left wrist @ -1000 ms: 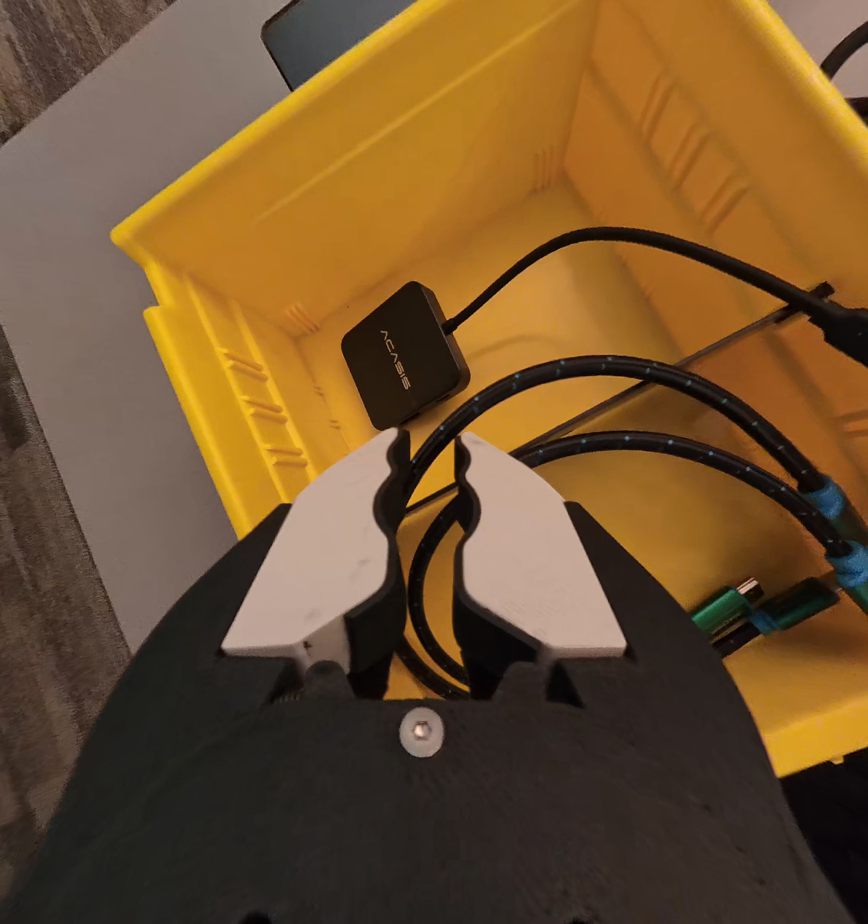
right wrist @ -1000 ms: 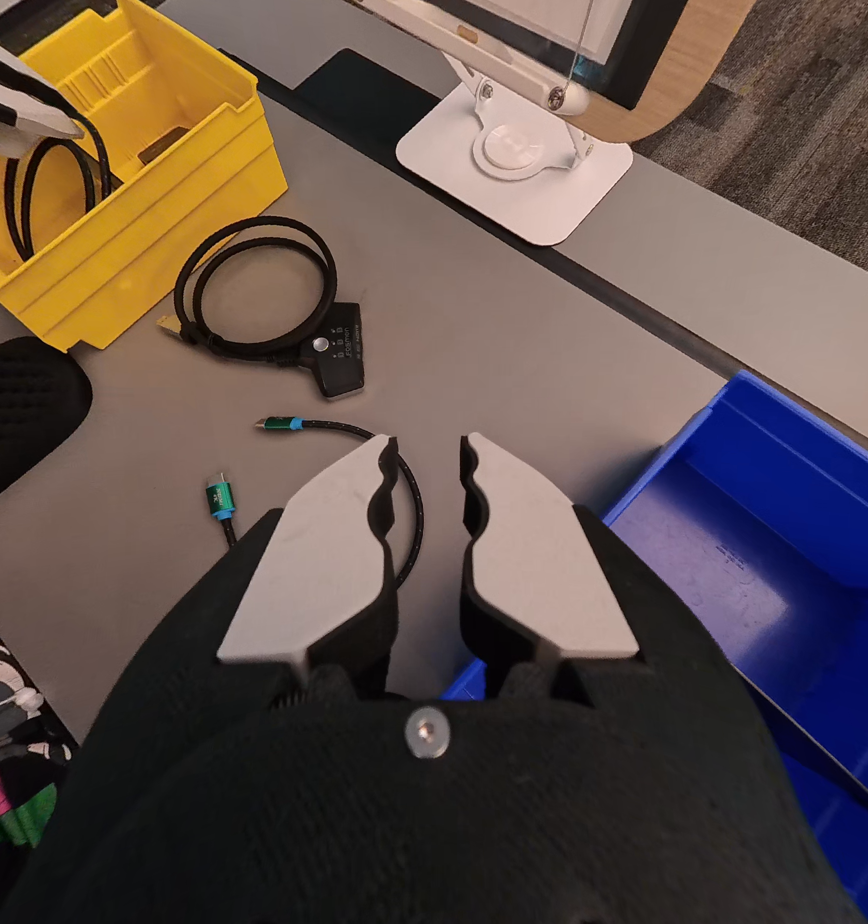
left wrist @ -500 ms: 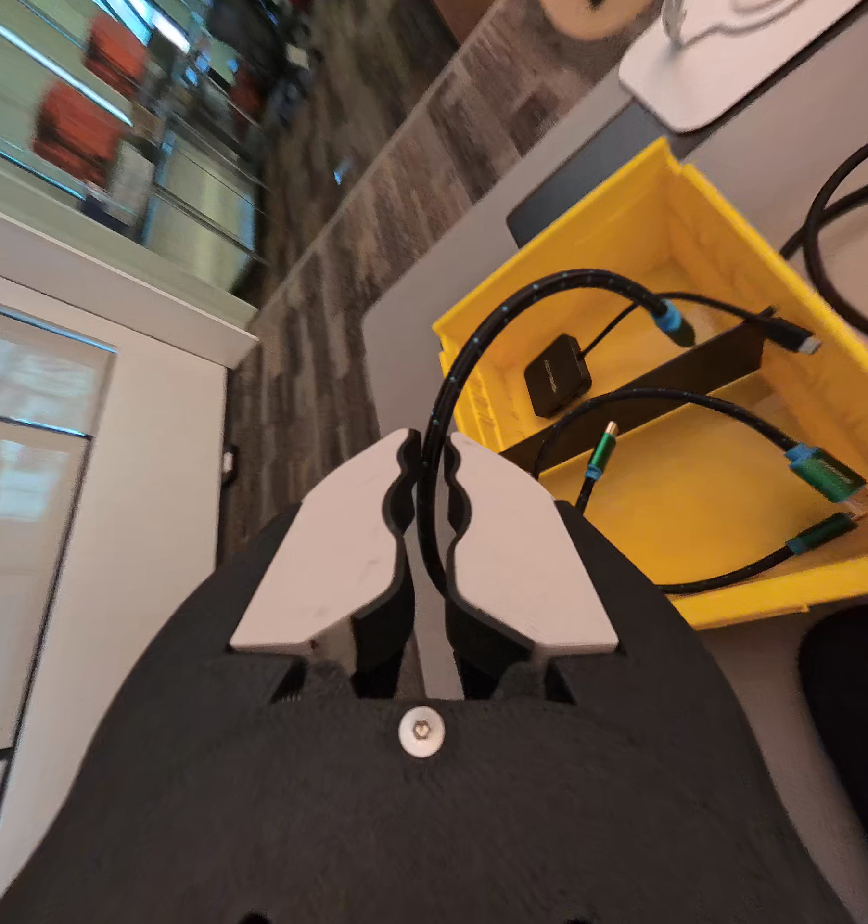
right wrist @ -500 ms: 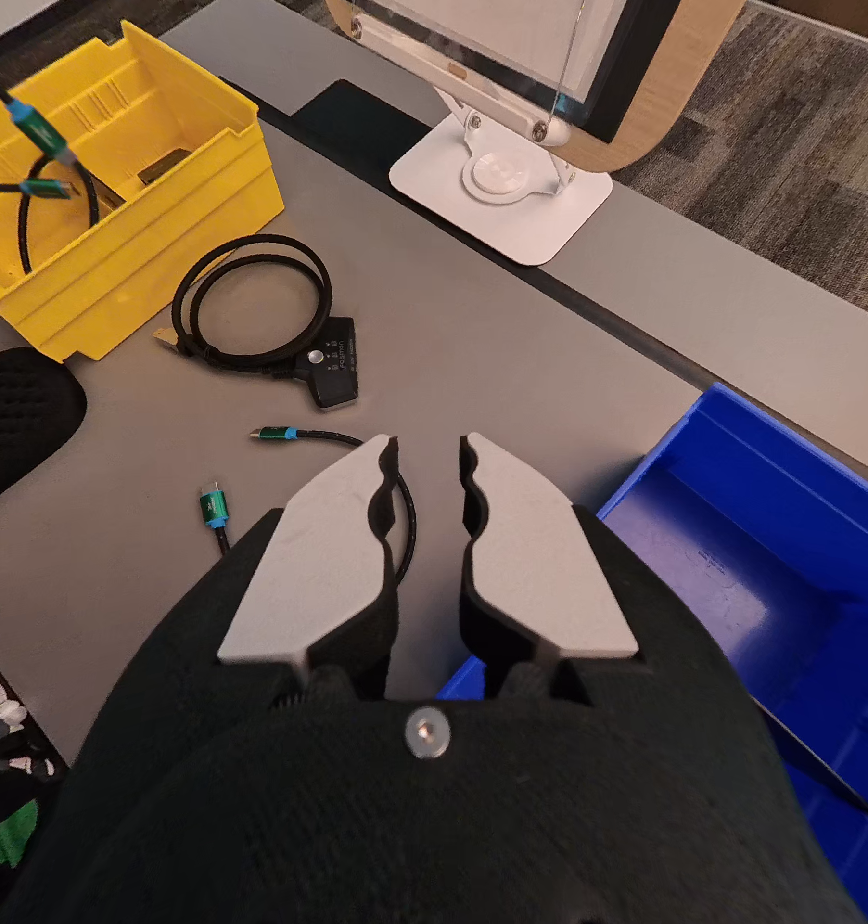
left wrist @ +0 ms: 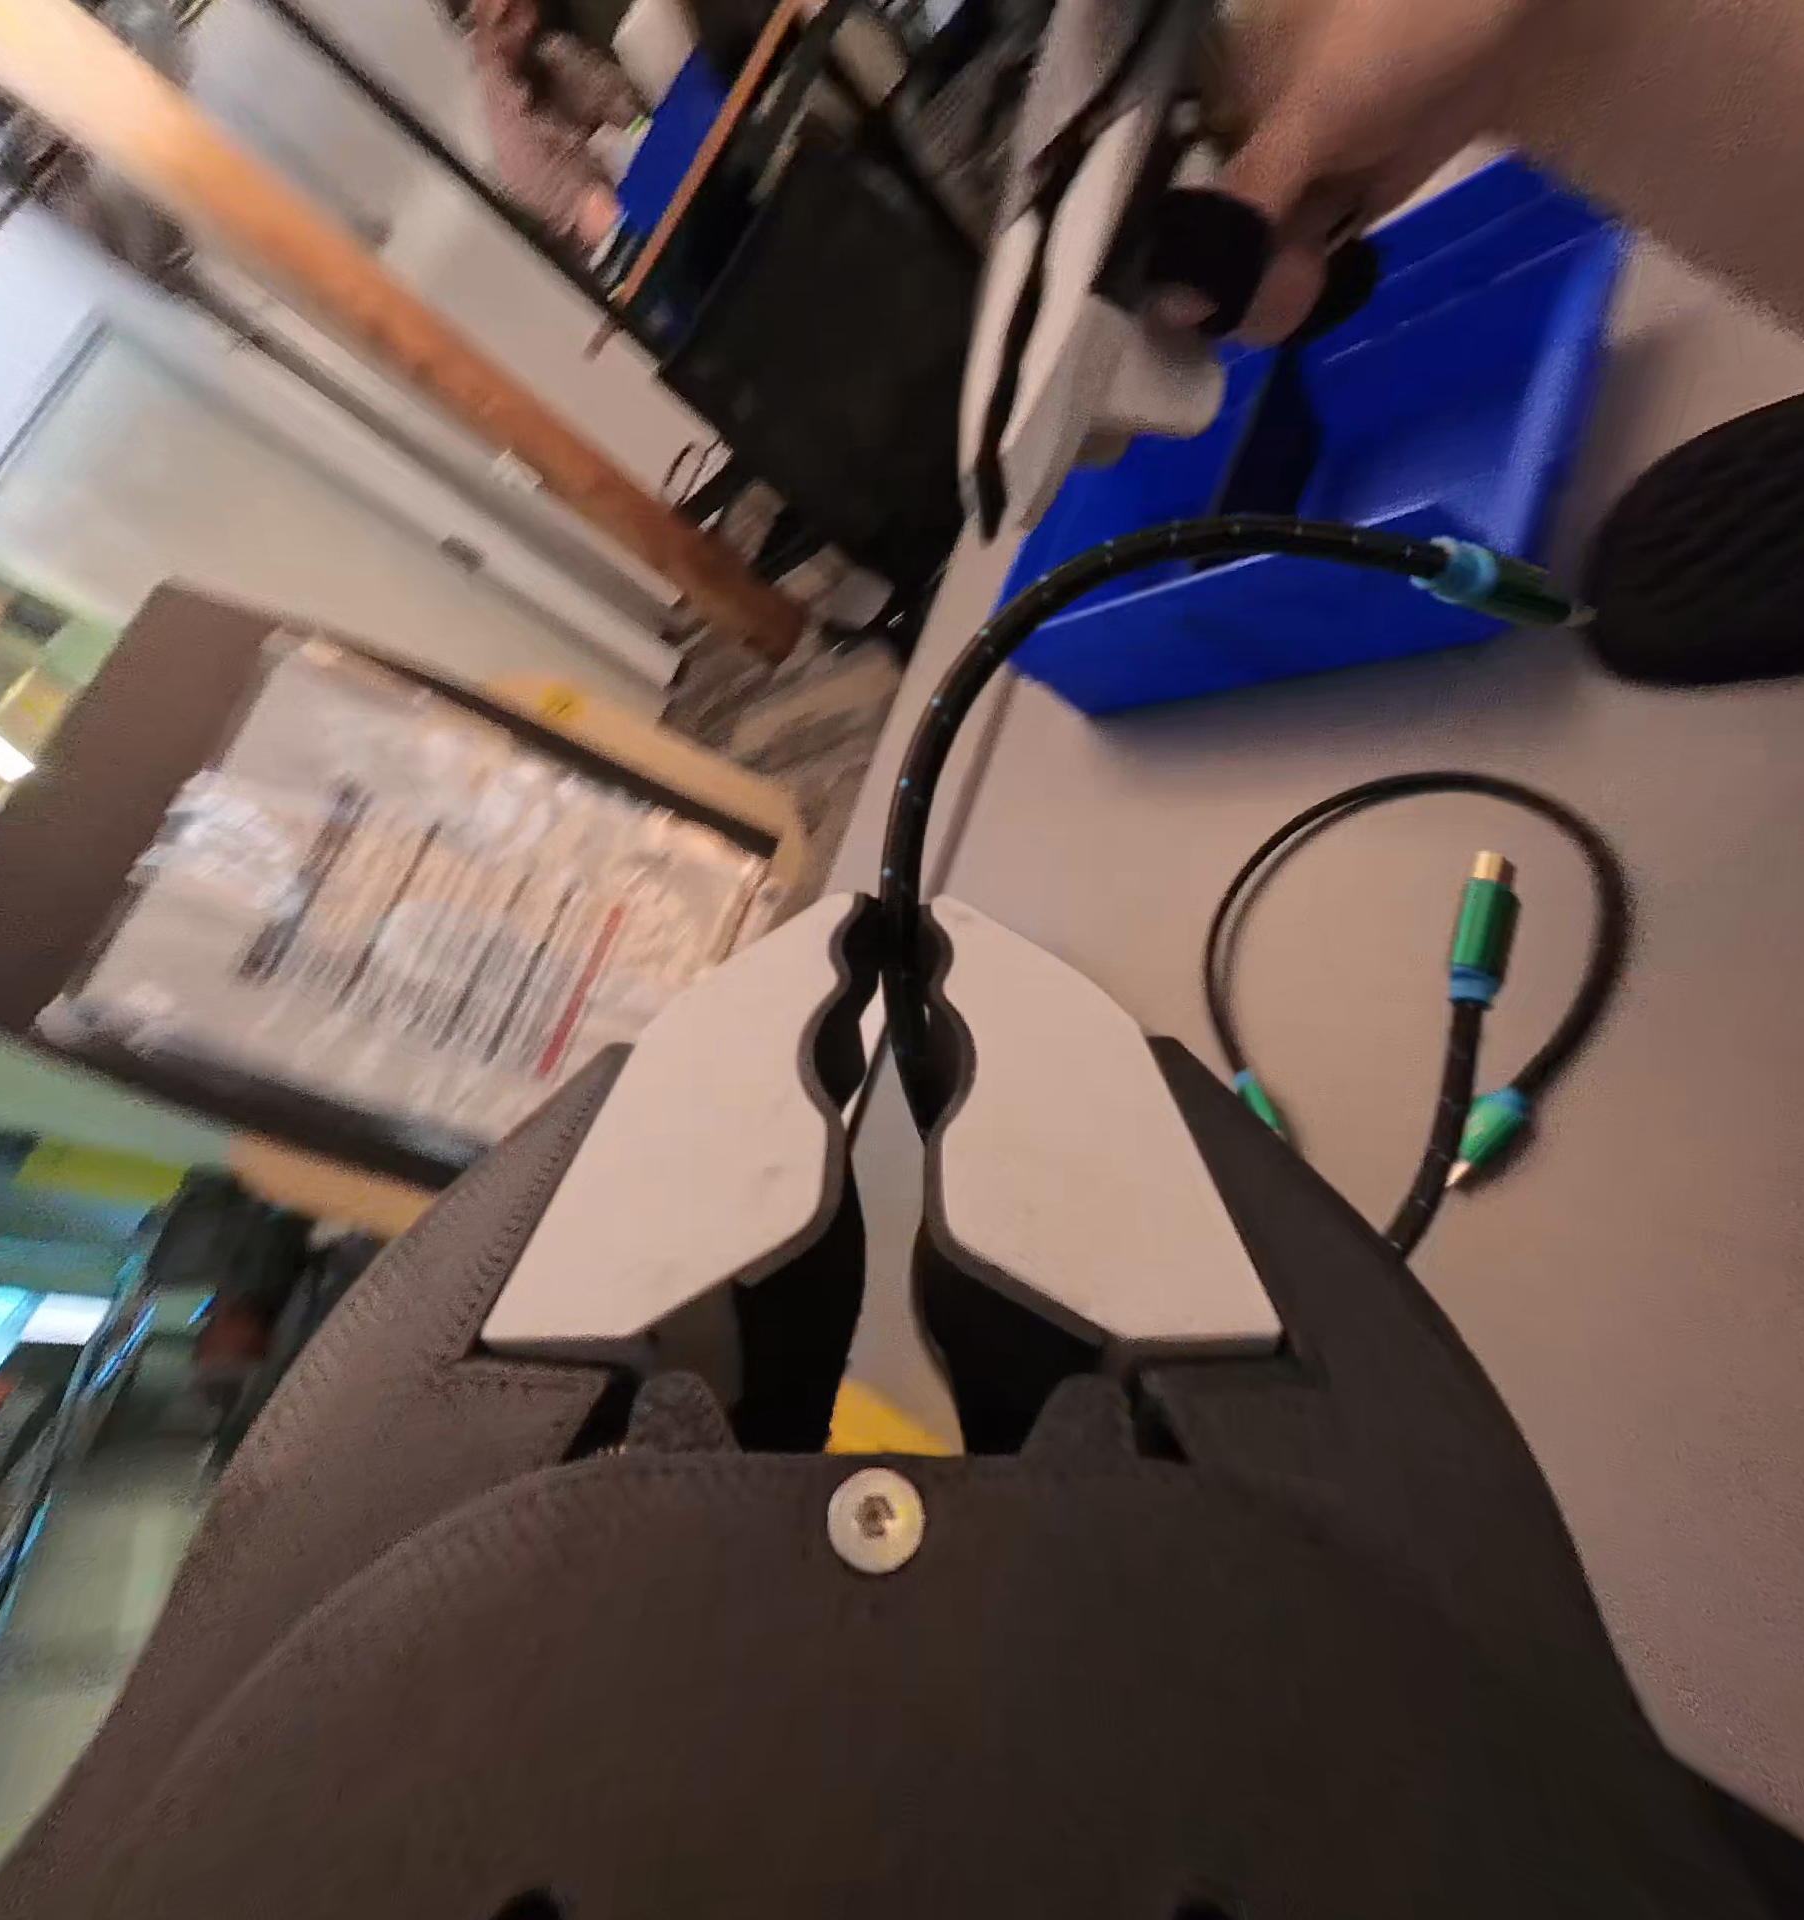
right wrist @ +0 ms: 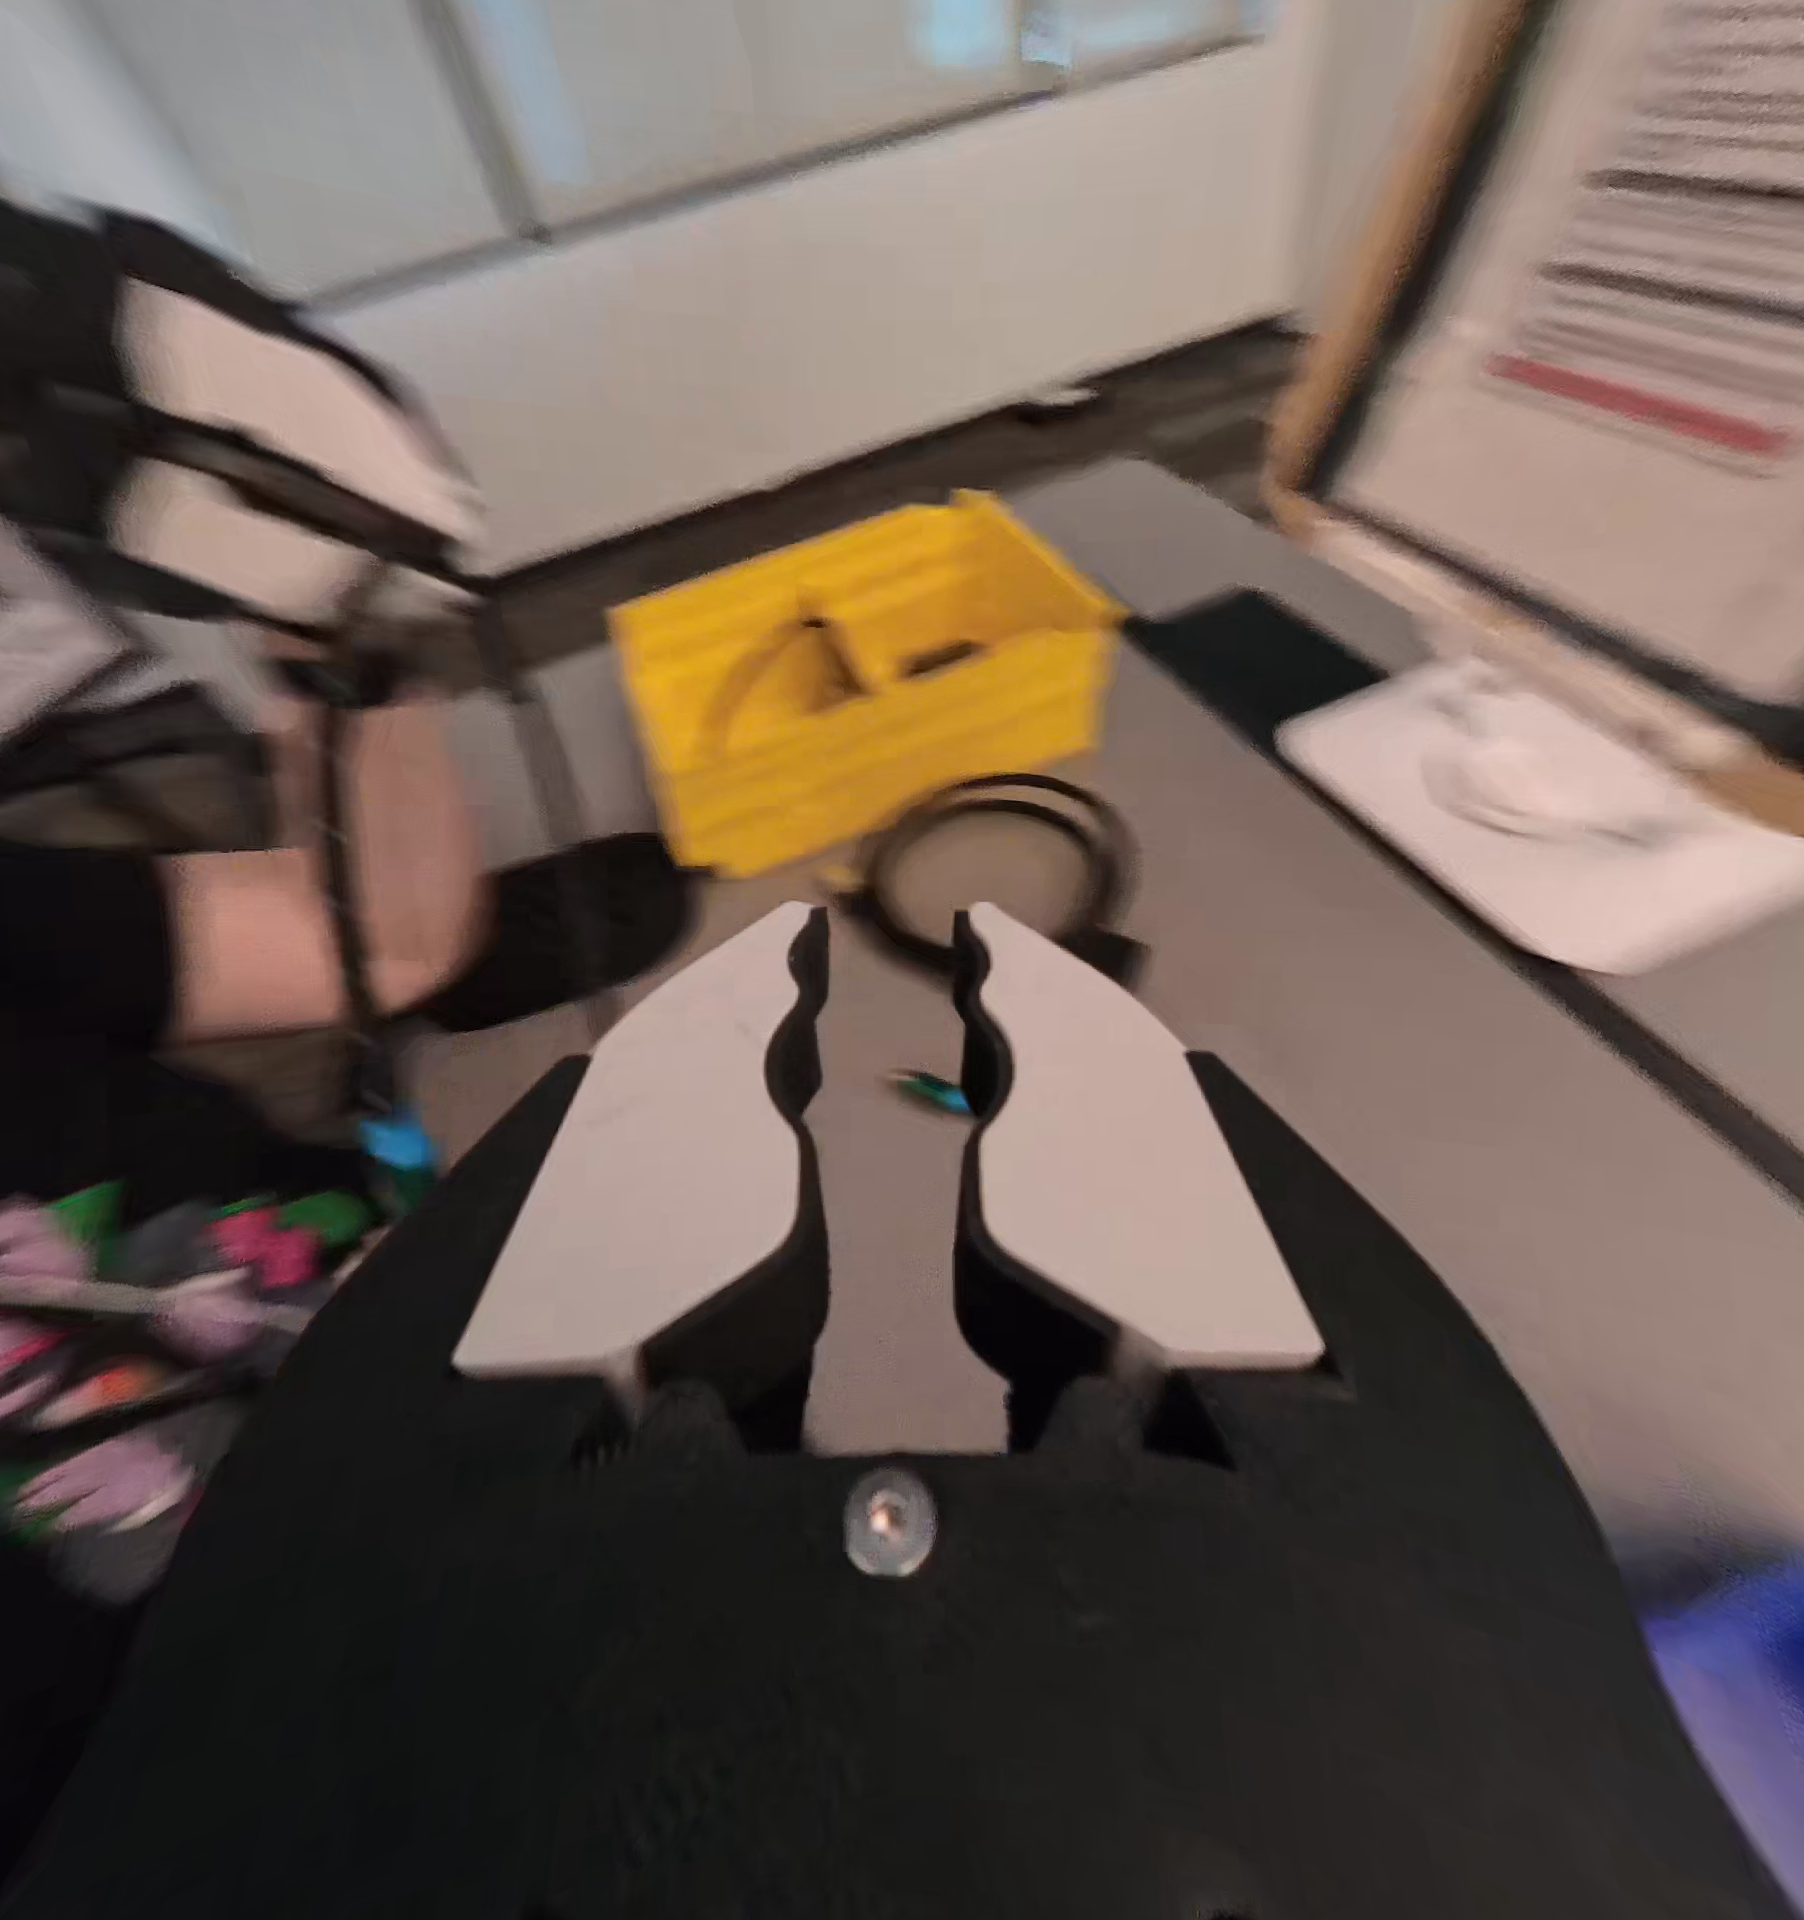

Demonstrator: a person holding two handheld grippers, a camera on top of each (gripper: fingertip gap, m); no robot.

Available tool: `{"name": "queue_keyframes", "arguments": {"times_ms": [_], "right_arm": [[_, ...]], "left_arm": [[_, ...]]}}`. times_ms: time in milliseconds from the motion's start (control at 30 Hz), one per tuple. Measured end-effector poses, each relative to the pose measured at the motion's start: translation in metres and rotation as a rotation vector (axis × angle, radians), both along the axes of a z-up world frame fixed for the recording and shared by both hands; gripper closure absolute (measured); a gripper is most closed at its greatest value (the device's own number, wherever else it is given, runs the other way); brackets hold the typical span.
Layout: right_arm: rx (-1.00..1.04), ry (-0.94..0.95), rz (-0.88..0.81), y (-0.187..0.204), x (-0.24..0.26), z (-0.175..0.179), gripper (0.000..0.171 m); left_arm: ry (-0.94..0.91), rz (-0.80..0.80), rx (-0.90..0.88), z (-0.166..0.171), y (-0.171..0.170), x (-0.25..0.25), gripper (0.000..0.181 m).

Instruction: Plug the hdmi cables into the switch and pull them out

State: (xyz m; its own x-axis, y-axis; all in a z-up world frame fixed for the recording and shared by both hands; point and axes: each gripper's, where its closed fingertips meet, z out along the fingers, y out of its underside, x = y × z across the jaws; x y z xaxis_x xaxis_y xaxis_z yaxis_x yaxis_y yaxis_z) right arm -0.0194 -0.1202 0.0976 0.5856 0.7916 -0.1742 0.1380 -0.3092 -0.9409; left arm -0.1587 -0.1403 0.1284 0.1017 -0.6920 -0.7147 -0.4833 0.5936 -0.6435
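my left gripper [left wrist: 893, 920] pinches the braided hdmi cable [left wrist: 1137, 551] mid-length, so its green plug [left wrist: 1500, 592] hangs free over the grey table [left wrist: 1500, 1455] for aiming. my right gripper [right wrist: 890, 920] stays empty, fingers apart, likely to steady the switch, blurred beside the coiled lead [right wrist: 1002, 862] near the yellow bin [right wrist: 877, 727].

Left gripper [left wrist: 896, 920]: black 3D-printed body w/ layered ridges, broad rounded housing near cam, one silver screw [left wrist: 874, 1534] at centre. Two pale grey fingers [left wrist: 690, 1132], wavy black inner pads. Right gripper [right wrist: 890, 920]: same build, black shell, grey fingers [right wrist: 1116, 1164], silver screw [right wrist: 889, 1529]. Person at left wears black sleeve [right wrist: 46, 956], multicolour patterned fabric [right wrist: 98, 1320] near bottom; blurry.
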Motion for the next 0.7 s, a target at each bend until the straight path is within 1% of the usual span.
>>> {"name": "queue_keyframes", "arguments": {"times_ms": [33, 67, 100, 133, 200, 267, 300, 367, 400, 467, 500, 600, 700], "right_arm": [[-0.04, 0.044, 0.118, -0.013, -0.014, 0.0, 0.148], [-0.088, 0.055, 0.226, -0.025, -0.026, -0.005, 0.148], [-0.123, 0.031, 0.329, -0.038, -0.036, -0.013, 0.147], [-0.122, -0.015, 0.43, -0.05, -0.044, -0.022, 0.145], [-0.055, -0.104, 0.603, -0.072, -0.06, -0.04, 0.137], [-0.028, -0.161, 0.71, -0.085, -0.075, -0.055, 0.128], [-0.036, -0.196, 0.718, -0.084, -0.082, -0.062, 0.125], [-0.069, -0.243, 0.728, -0.082, -0.092, -0.074, 0.125], [-0.085, -0.251, 0.737, -0.081, -0.096, -0.078, 0.128], [-0.131, -0.277, 0.754, -0.081, -0.099, -0.087, 0.141], [-0.164, -0.292, 0.768, -0.083, -0.098, -0.092, 0.144], [-0.239, -0.345, 0.765, -0.082, -0.093, -0.107, 0.145], [-0.238, -0.353, 0.751, -0.079, -0.094, -0.109, 0.144]], "left_arm": [[0.033, -0.078, -0.009, -0.011, -0.007, 0.012, 0.175], [0.078, -0.156, -0.011, -0.024, -0.014, 0.021, 0.175], [0.111, -0.192, -0.017, -0.035, -0.015, 0.026, 0.175], [0.134, -0.191, -0.036, -0.042, -0.011, 0.029, 0.175], [0.158, -0.169, -0.075, -0.051, -0.003, 0.032, 0.175], [0.165, -0.171, -0.072, -0.055, 0.002, 0.033, 0.175], [0.168, -0.174, -0.07, -0.057, 0.003, 0.032, 0.174], [0.168, -0.163, -0.077, -0.058, 0.008, 0.032, 0.174], [0.167, -0.155, -0.08, -0.058, 0.01, 0.031, 0.174], [0.16, -0.142, -0.079, -0.057, 0.015, 0.029, 0.175], [0.155, -0.134, -0.08, -0.056, 0.017, 0.028, 0.175], [0.144, -0.117, -0.094, -0.055, 0.025, 0.023, 0.175], [0.15, -0.112, -0.114, -0.057, 0.029, 0.018, 0.175]]}}
